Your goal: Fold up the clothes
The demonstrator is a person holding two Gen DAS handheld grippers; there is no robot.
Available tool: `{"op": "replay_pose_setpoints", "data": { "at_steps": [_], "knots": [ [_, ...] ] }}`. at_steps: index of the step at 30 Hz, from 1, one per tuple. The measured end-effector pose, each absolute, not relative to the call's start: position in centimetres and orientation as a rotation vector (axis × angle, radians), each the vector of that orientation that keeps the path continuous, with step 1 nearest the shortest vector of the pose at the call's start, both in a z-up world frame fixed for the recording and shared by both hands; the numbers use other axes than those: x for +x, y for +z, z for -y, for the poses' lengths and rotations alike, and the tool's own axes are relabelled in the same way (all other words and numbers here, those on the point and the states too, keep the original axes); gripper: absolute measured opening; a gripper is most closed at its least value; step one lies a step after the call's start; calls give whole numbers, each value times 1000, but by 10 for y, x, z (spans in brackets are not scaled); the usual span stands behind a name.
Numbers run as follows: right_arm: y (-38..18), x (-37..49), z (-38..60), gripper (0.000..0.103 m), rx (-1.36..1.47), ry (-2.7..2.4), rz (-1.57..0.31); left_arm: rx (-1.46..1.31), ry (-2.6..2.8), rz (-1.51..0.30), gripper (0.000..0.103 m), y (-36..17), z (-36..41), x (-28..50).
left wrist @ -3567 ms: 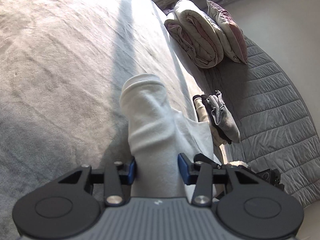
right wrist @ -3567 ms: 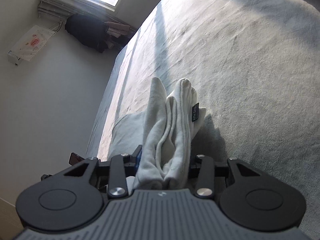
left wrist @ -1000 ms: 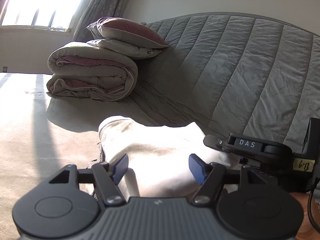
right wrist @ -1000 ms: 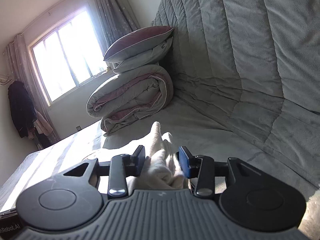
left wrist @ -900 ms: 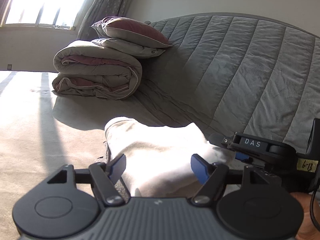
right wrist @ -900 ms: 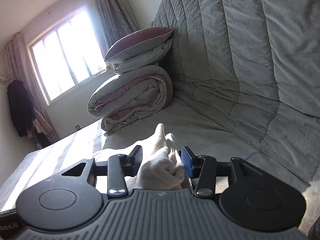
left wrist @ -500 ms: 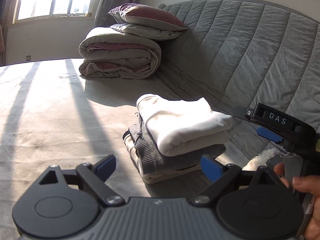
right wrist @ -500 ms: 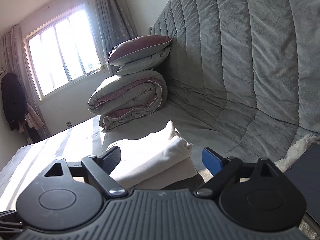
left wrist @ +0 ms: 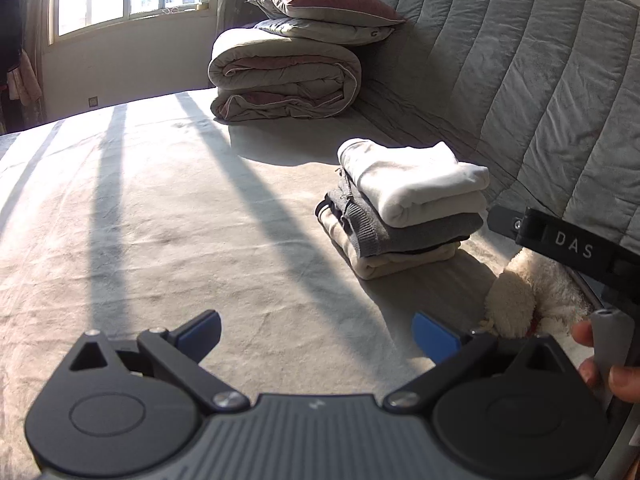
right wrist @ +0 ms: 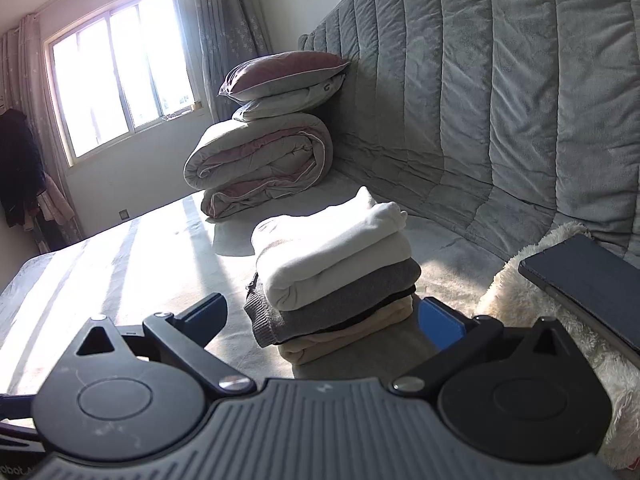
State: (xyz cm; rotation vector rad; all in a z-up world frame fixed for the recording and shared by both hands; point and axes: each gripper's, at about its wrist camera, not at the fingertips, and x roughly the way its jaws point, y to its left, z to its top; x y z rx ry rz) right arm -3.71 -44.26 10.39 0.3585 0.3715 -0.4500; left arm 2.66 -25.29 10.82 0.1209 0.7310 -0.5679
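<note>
The folded white garment (left wrist: 416, 182) lies on top of a small stack of clothes (right wrist: 332, 280) on the bed (left wrist: 160, 220), near the grey quilted headboard (left wrist: 520, 60). The left gripper (left wrist: 316, 330) and right gripper (right wrist: 322, 314) have just been opening; both stand spread wide with nothing between their jaws, apart from the stack. A rolled duvet (left wrist: 284, 80) with pillows (left wrist: 320, 4) sits beyond.

Left tongs (left wrist: 316, 334) and right tongs (right wrist: 322, 316) just opened wide, both empty.
</note>
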Motion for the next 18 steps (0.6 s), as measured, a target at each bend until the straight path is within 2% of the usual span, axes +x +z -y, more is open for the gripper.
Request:
{"op": "replay_pose_setpoints", "data": {
  "at_steps": [18],
  "knots": [
    [67,-58,413,103,374,-477,-445,221,-517,-768,102,83,234,-8]
  ]
}}
